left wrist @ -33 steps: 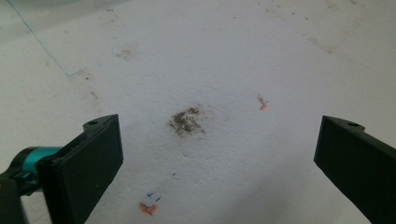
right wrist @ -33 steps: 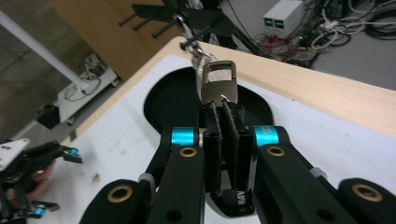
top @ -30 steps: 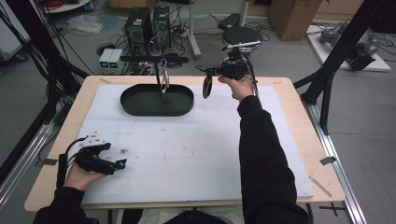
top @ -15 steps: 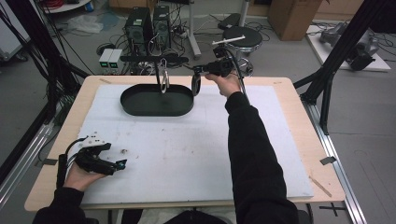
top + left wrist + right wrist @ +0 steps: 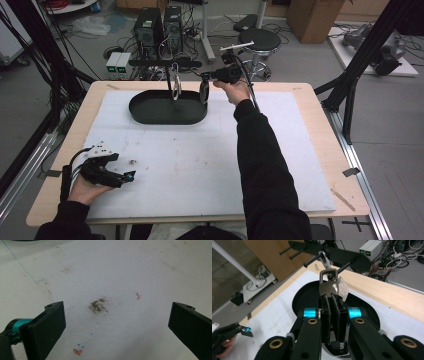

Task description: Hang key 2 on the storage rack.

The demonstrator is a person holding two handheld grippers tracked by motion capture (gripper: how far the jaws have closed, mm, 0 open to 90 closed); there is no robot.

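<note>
- The silver metal padlock (image 5: 329, 288), pinched between the shut fingers of our right gripper (image 5: 332, 302), hangs above the black oval tray (image 5: 150, 112).
- We have carried it leftward toward the black peg rack (image 5: 165, 63), so hanging looks next.
- Our left gripper (image 5: 117, 175) rests, fingers wide and empty, on the white table (image 5: 200, 165).

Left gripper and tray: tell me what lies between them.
In the high view, bare white mat runs from the left gripper to the tray. There is one small dark smudge just ahead of the fingers.
</note>
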